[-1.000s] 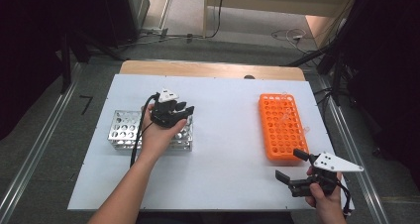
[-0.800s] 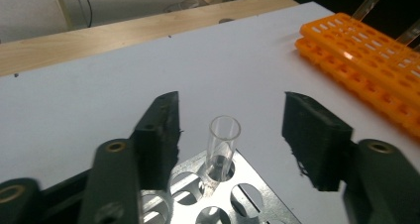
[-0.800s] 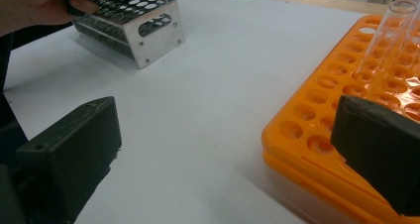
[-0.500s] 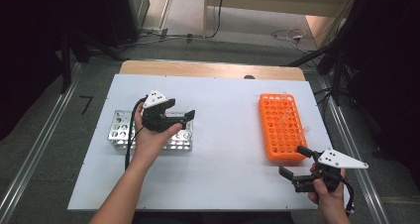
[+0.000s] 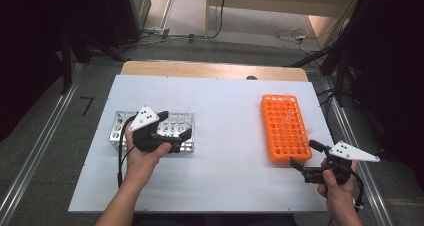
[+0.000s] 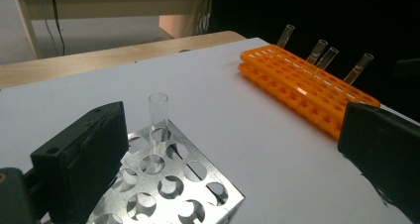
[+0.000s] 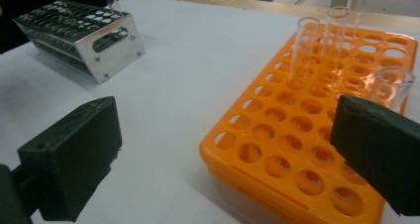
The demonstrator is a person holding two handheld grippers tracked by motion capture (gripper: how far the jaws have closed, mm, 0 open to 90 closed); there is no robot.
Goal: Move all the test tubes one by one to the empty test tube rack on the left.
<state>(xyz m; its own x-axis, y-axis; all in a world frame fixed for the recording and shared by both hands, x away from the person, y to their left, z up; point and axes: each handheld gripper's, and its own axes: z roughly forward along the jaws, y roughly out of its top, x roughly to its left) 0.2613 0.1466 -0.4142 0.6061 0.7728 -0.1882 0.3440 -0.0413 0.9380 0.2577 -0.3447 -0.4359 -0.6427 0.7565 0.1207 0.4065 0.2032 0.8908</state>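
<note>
Beneath the black left claw [image 5: 176, 132] sits a shiny silver metal rack [image 5: 120, 131] holding a clear glass tube [image 6: 158, 114]. Just beyond the black right claw [image 5: 303, 153] lies a bright orange rack [image 5: 282, 128]. The table [image 5: 225, 111] is white.

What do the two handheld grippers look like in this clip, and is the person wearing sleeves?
Both the left gripper and the right gripper are black, with two blocky black jaws. Each carries a pale three-cornered plate dotted with small dark marks on top. A black cable trails from each. The forearms are bare, no sleeves or gloves.
</note>
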